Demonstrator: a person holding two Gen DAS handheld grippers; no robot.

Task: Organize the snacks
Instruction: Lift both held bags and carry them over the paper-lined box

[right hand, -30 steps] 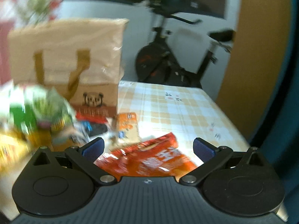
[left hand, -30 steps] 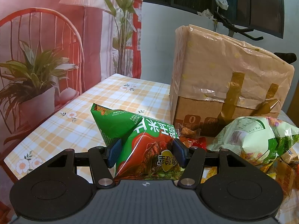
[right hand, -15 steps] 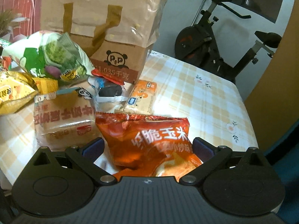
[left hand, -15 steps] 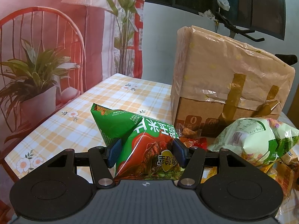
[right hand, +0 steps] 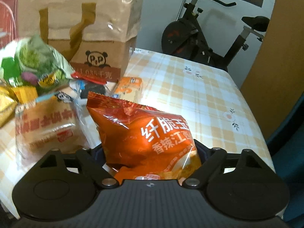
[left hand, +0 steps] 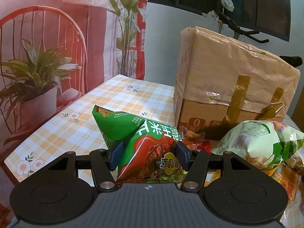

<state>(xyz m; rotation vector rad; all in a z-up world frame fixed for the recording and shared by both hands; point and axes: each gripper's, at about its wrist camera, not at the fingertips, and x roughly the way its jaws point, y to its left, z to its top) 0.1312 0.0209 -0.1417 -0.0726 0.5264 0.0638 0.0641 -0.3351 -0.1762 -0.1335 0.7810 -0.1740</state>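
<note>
My left gripper (left hand: 149, 156) is shut on a green and red chip bag (left hand: 140, 138) and holds it above the checked table (left hand: 79, 121). My right gripper (right hand: 149, 153) is shut on an orange-red chip bag (right hand: 146, 133), lifted off the table; its pads are hidden behind the bag. A pile of snacks lies by the wrapped cardboard box (right hand: 91, 28): a pale green bag (left hand: 260, 144) that also shows in the right wrist view (right hand: 36, 64), a bread loaf pack (right hand: 47, 127), a small orange pack (right hand: 129, 88) and yellow packs (right hand: 11, 98).
The wrapped box (left hand: 233, 87) stands at the table's back middle. An exercise bike (right hand: 209, 36) stands beyond the far table edge. A printed backdrop with a chair and plant (left hand: 38, 66) hangs left of the table. A wooden panel (right hand: 275, 57) is at the right.
My right gripper has closed on the orange-red bag and lifted it off the table. My left gripper keeps its hold on the green bag, nearly still.
</note>
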